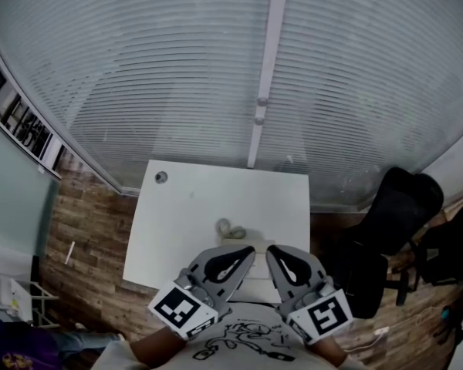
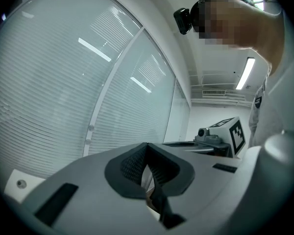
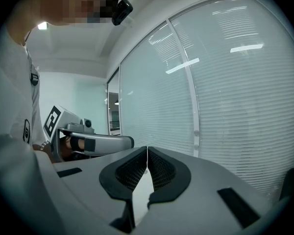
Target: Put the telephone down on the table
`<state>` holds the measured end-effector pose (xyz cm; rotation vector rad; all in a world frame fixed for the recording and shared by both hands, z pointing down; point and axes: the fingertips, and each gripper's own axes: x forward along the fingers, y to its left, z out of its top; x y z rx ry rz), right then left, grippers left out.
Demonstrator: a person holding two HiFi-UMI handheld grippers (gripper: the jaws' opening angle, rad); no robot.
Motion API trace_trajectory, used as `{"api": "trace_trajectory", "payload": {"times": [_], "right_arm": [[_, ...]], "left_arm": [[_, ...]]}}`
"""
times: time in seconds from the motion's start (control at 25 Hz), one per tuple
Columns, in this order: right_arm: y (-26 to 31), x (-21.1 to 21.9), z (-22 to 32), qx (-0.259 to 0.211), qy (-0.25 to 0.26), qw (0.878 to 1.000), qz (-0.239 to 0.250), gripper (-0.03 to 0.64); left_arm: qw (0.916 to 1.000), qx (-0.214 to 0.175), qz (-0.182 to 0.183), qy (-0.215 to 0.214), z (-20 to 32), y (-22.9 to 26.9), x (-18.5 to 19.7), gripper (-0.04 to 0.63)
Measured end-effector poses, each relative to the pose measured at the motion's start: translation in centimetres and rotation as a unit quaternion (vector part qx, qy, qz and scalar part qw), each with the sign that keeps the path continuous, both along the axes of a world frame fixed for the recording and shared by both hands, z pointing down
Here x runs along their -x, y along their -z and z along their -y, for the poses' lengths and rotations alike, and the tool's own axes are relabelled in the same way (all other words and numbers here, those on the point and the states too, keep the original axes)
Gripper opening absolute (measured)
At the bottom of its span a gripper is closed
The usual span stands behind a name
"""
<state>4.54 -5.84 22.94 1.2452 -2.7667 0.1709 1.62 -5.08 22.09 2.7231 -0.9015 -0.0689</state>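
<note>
The left gripper (image 1: pixel 249 250) and right gripper (image 1: pixel 272 250) sit at six o'clock, jaws pressed together and empty. A small grey thing, probably the telephone (image 1: pixel 230 227), lies on the white table (image 1: pixel 177 214) at twelve o'clock from them. The putting-down looks done; next calls only for staying clear.

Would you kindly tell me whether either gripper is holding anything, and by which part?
Nothing is held: the left gripper and right gripper are both shut and empty.
</note>
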Motion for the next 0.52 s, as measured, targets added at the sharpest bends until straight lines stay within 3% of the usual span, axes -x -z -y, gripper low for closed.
{"api": "trace_trajectory", "payload": {"times": [0.52], "right_arm": [[0.4,0.3,1.2,0.001,0.001,1.0,-0.005,0.037]], "left_arm": [[1.0,-0.004,0.004,-0.001,1.3,0.0,-0.2,0.002]]}}
